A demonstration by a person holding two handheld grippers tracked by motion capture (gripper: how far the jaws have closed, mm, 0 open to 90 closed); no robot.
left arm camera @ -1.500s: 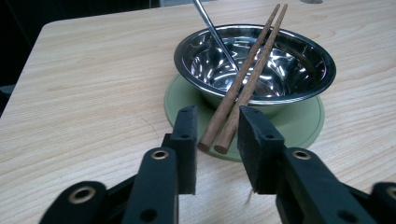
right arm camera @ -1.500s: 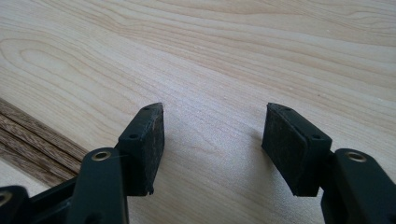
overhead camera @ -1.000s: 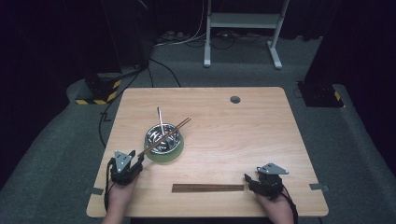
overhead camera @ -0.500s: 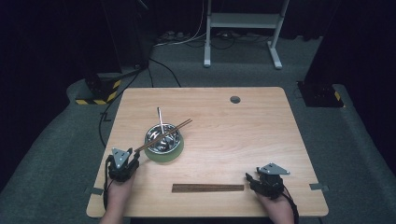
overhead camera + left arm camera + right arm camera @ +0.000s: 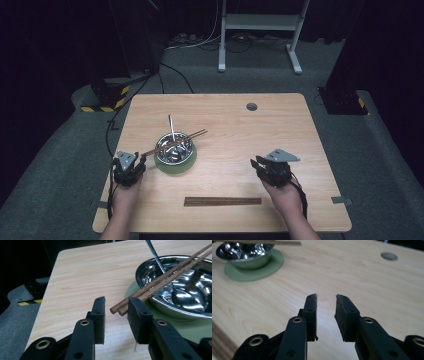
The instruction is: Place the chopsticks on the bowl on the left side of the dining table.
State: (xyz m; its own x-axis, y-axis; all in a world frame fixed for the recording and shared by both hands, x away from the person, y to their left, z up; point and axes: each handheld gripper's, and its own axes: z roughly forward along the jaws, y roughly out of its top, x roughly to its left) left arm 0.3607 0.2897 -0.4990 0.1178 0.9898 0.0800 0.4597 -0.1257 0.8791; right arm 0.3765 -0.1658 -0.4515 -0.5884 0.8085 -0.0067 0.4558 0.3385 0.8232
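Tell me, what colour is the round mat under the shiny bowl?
Pale green. The mat under the steel bowl shows best in the right gripper view.

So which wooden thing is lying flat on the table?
The dark wooden strip near the front edge lies flat. The chopsticks rest across the steel bowl instead.

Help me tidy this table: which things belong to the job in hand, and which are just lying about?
In use, probably:
chopsticks
steel bowl
left gripper, open at the chopstick ends

Lying about:
spoon in the bowl
green saucer
wooden strip
right gripper, open, idle
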